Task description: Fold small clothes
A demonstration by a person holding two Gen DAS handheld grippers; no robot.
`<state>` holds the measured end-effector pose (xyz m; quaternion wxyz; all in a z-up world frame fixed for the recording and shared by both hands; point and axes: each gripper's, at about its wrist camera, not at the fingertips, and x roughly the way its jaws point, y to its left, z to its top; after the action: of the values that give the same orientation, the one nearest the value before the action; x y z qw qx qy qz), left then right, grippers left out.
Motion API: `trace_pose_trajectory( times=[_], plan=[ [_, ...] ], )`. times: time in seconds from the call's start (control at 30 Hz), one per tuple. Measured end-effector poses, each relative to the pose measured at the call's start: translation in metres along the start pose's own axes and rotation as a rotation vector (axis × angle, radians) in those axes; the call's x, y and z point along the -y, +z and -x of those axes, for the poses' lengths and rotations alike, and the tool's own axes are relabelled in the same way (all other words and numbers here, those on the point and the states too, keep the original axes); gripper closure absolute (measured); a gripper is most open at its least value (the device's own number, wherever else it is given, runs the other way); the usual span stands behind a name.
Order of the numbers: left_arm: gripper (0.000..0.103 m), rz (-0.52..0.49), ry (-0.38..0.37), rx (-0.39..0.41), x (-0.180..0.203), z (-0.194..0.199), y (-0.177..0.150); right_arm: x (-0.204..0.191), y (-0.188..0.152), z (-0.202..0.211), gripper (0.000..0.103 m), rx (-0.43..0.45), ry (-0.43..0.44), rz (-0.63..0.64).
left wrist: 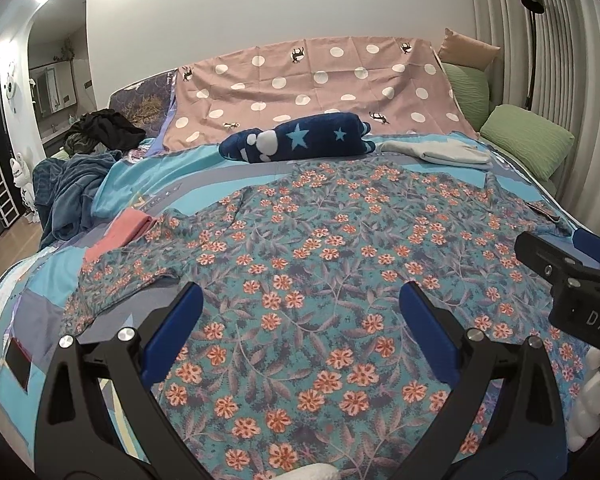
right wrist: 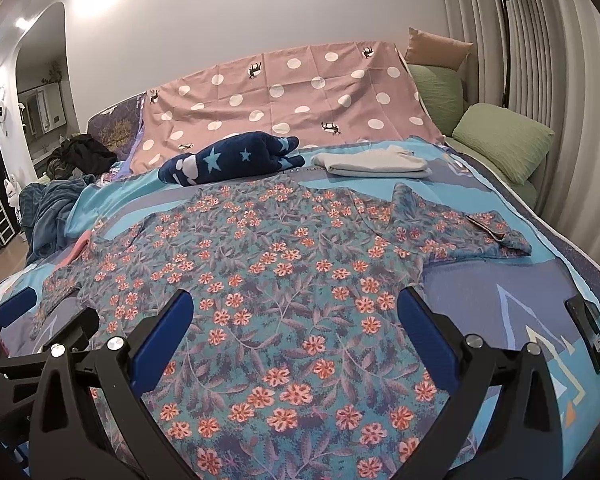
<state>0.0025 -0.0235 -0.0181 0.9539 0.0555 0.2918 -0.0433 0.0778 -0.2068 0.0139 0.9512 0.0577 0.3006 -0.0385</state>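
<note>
A teal floral shirt (left wrist: 320, 248) (right wrist: 284, 264) lies spread flat on the bed, collar toward the far side, both sleeves out to the sides. My left gripper (left wrist: 300, 300) hangs open over its near hem, blue pads wide apart, nothing between them. My right gripper (right wrist: 296, 308) is also open above the shirt's near right part. The right gripper's black body (left wrist: 572, 280) shows at the right edge of the left wrist view, and the left gripper (right wrist: 12, 320) shows at the left edge of the right wrist view.
A folded white garment (right wrist: 372, 164) and a navy star-patterned bundle (right wrist: 228, 158) lie beyond the shirt. A pink folded cloth (left wrist: 124, 232) sits at the left sleeve. Green pillows (right wrist: 504, 144) line the right side, a dark blanket (left wrist: 72, 192) and clothes pile the left. A black phone (right wrist: 588, 332) lies near right.
</note>
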Motion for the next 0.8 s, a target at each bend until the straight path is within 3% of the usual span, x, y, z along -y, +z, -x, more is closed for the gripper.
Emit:
trace_pose_trajectory(
  times=[0.8],
  plan=[
    [0.003, 0.023, -0.026, -0.018, -0.007, -0.007, -0.005, -0.014, 0.0, -0.007, 0.001, -0.039, -0.001, 0.044]
  ],
)
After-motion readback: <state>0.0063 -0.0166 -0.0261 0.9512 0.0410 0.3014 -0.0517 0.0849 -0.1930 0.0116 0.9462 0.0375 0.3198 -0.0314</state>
